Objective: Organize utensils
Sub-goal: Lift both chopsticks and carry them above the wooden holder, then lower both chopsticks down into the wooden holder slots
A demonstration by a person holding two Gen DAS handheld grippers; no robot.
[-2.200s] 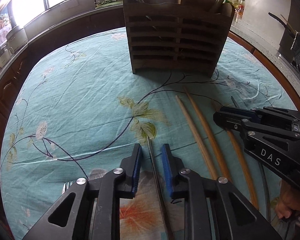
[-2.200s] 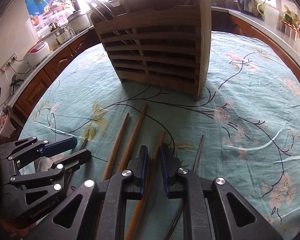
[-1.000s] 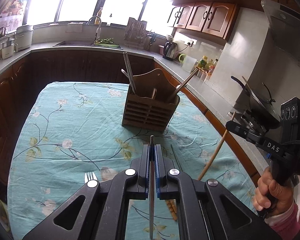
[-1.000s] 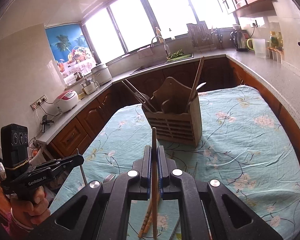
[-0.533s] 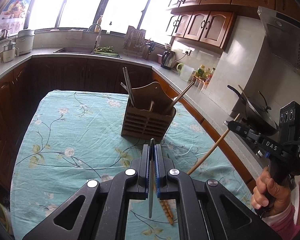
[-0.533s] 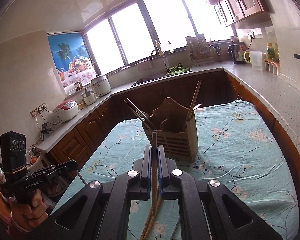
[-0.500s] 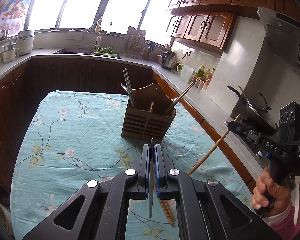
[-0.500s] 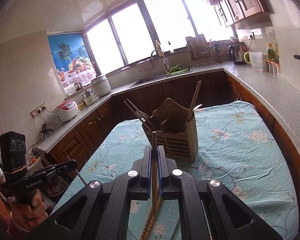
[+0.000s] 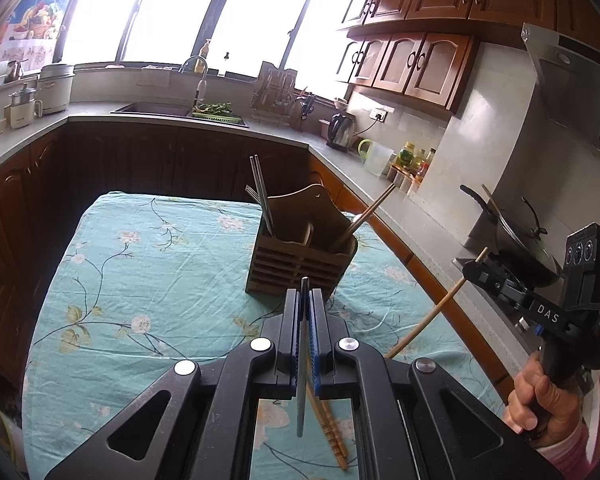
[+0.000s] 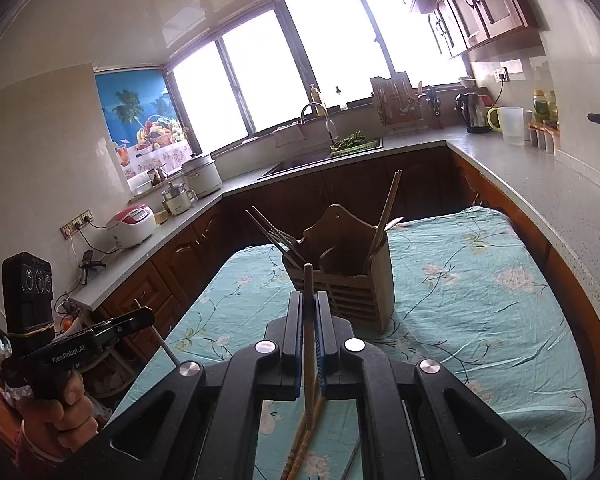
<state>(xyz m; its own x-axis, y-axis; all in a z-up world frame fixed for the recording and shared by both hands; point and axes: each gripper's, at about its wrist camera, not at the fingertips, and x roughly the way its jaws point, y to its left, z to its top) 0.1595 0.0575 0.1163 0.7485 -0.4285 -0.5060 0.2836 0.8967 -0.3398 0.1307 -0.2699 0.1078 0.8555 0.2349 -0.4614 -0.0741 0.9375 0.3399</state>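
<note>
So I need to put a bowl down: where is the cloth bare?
Bare tablecloth lies left of the wooden holder, and right of it in the right wrist view. Crowded: loose chopsticks lie on the near cloth under both tongs.

Both grippers, left gripper [image 9: 305,304] with metal chopstick [image 9: 301,392] and right gripper [image 10: 309,312] with wooden chopstick [image 10: 309,344], lifted off tablecloth [image 9: 148,264] (earlier down among utensils).
</note>
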